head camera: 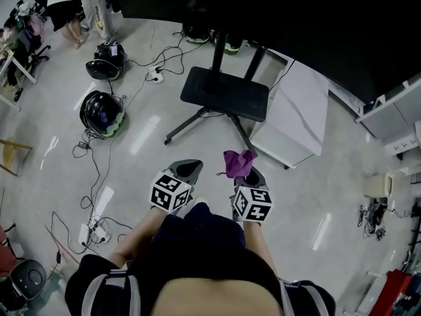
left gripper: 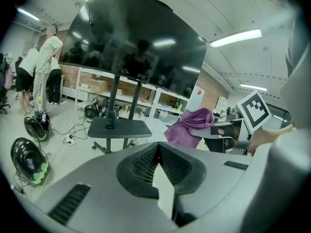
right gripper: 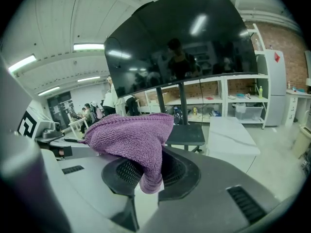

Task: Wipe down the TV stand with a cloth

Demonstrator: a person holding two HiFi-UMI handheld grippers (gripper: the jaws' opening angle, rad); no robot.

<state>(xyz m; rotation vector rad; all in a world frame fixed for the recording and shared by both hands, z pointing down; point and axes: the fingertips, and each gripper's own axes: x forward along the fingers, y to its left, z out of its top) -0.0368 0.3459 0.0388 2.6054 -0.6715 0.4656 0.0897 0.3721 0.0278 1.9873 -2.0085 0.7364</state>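
The TV stand has a black shelf (head camera: 225, 93) on a pole beneath a large dark screen (left gripper: 136, 42), with legs spread on the floor. It stands a little ahead of both grippers. My right gripper (head camera: 247, 173) is shut on a purple cloth (head camera: 238, 162), which bunches over the jaws in the right gripper view, cloth (right gripper: 131, 137). My left gripper (head camera: 187, 170) is held beside it, shut with nothing between its jaws. In the left gripper view the cloth (left gripper: 189, 126) shows at the right and the shelf (left gripper: 119, 127) ahead.
A white cabinet (head camera: 294, 114) stands right of the stand's legs. Two black helmets (head camera: 102, 112) (head camera: 105, 60) and loose cables with a power strip (head camera: 154, 76) lie on the floor at left. People (head camera: 66, 5) stand at the far left.
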